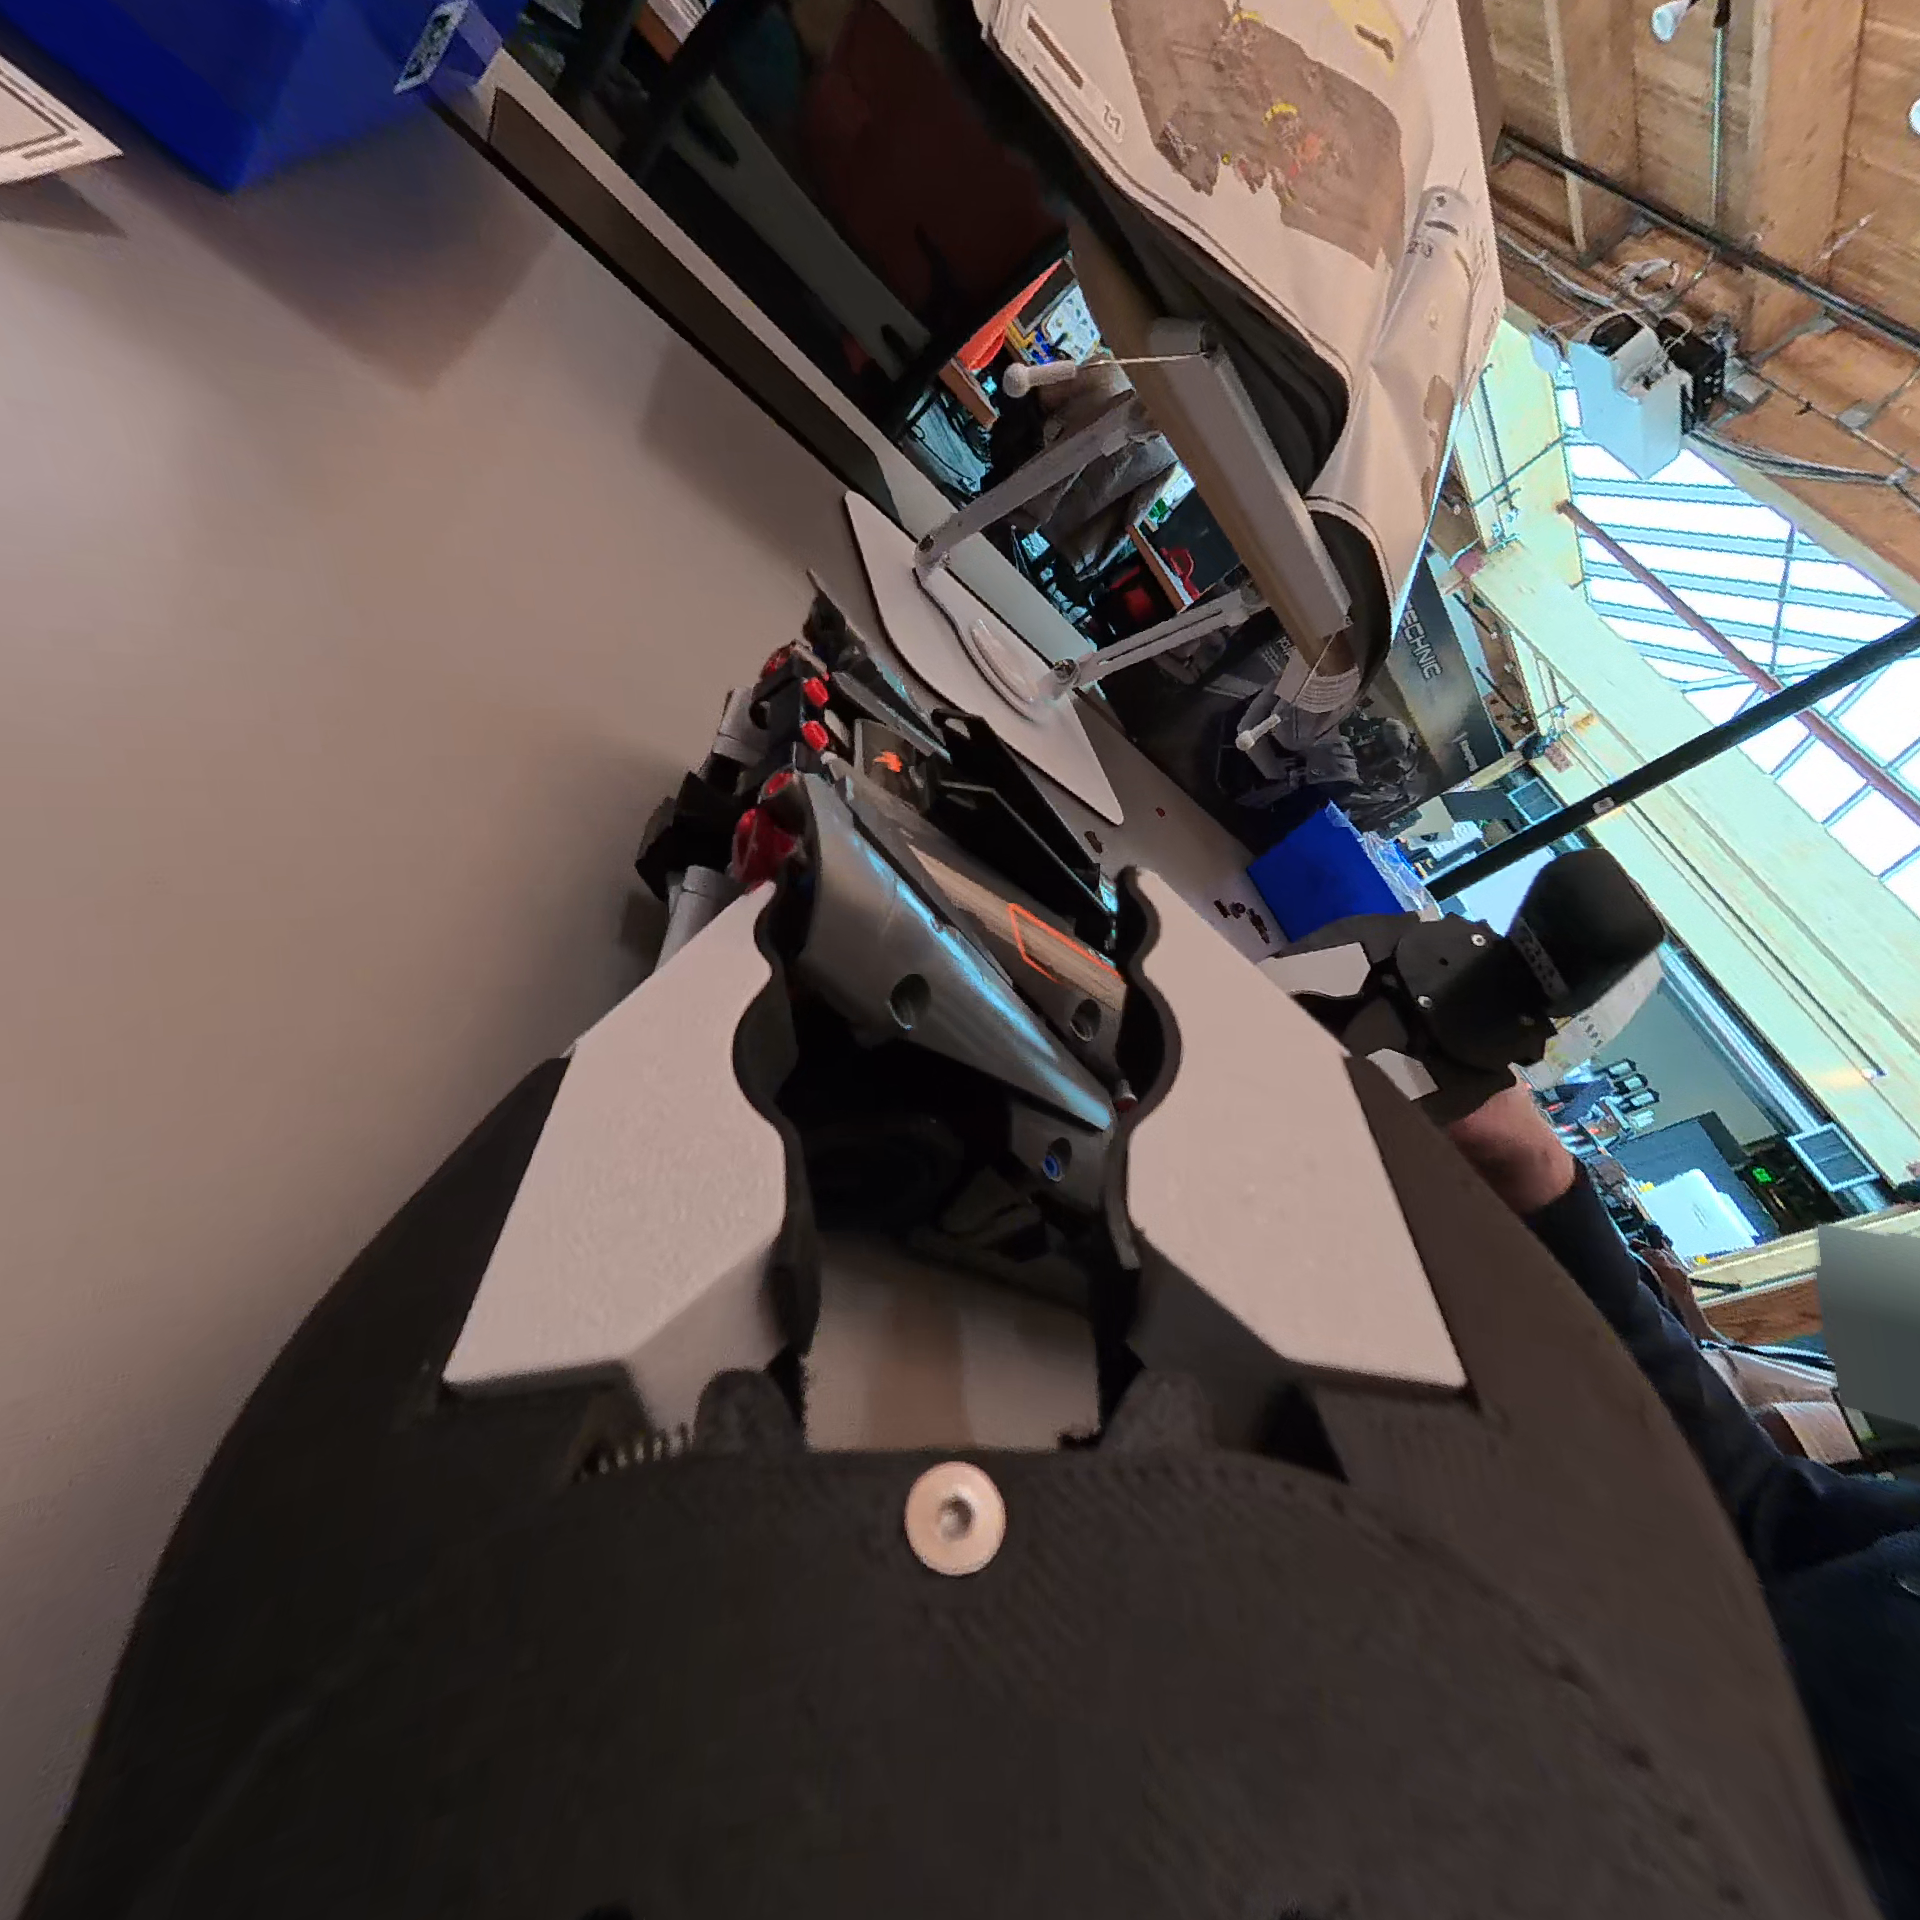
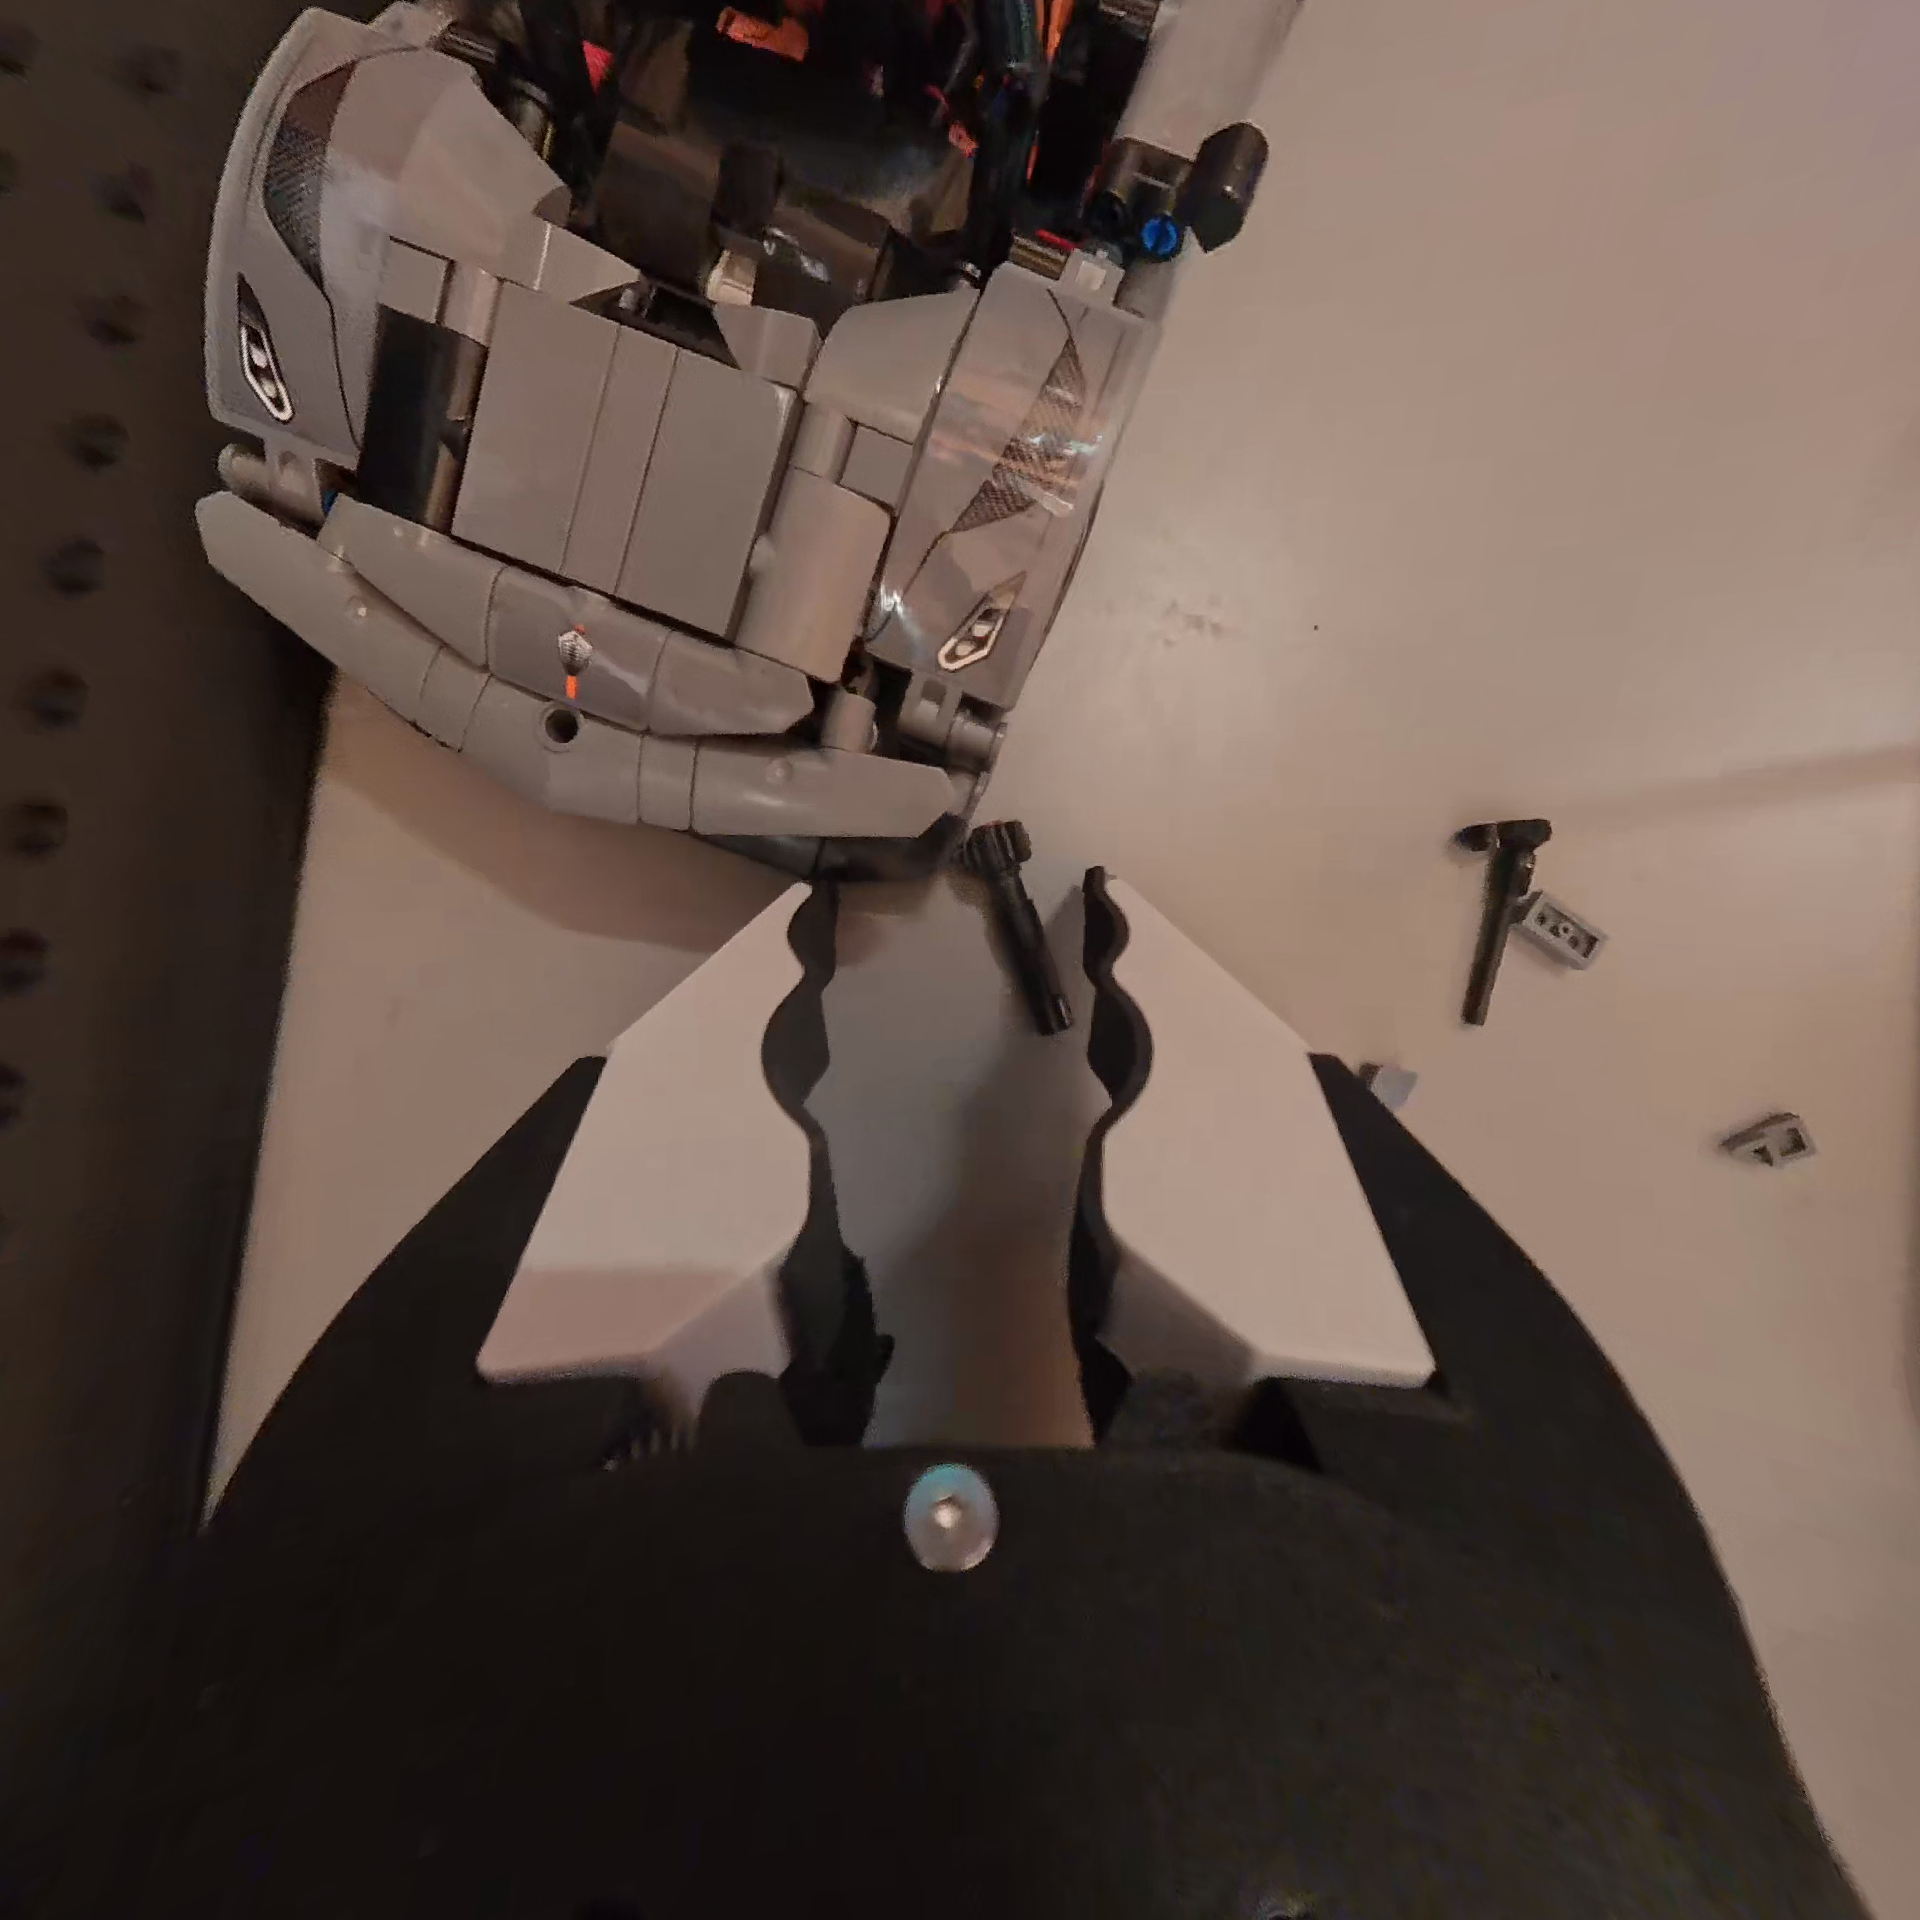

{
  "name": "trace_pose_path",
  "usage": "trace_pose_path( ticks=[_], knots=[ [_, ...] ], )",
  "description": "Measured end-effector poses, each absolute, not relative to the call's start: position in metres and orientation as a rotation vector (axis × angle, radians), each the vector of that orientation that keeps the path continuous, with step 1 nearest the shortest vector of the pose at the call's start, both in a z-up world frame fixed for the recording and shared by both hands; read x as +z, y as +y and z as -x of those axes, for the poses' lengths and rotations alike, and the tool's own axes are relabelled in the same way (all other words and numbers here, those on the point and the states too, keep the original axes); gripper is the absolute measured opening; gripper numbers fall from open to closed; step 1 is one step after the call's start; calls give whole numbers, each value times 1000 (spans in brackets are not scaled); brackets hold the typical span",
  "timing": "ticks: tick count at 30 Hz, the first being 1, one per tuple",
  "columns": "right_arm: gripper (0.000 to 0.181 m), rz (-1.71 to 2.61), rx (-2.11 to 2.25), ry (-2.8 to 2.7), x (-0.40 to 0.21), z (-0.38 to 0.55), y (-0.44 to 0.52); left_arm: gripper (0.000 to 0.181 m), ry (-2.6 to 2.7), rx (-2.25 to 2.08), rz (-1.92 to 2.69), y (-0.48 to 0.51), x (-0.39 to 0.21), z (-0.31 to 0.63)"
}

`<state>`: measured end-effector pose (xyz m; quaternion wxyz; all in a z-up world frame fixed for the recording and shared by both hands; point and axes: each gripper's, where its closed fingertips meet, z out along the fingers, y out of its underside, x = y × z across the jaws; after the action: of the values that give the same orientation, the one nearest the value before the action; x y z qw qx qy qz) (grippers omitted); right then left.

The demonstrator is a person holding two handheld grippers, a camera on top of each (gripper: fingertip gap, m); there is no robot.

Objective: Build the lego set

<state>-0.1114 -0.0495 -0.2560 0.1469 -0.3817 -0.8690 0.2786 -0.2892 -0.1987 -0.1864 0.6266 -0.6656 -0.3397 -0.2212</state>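
A pale, smooth tabletop carries a large, part-built grey and black brick model car, its curved nose panels facing the right wrist camera and its orange and red inner parts showing behind. In the left wrist view the same car lies tilted across the frame, and the left gripper, black-bodied with pale wedge fingers, has its jaws spread around the grey bodywork, both fingertips against the model's sides, clamping it. The right gripper hangs just short of the car's nose with its jaws apart and nothing between the pads; farther off in the left wrist view it shows, carried by a person's hand. A blue plastic bin stands on the table beyond the car. A slim black axle with a small gear at one end lies on the table between the right fingertips. To the right lie a second black pin-like rod, touching a small grey studded plate, and, well apart, a small grey bracket piece.
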Motion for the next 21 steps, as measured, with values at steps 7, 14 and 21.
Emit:
trace_pose_path(
  ticks=[7,14,21],
  knots=[
    [48,1109,850,-2489,-256,108,-42,73,-748,-467,1466,-206,-177,289],
    [46,1059,803,-2444,-254,110,-32,91,-716,-501,1409,-209,-168,288],
    [41,1043,832,-2431,-254,113,-34,92,-728,-577,1365,-211,-166,290]
  ],
)
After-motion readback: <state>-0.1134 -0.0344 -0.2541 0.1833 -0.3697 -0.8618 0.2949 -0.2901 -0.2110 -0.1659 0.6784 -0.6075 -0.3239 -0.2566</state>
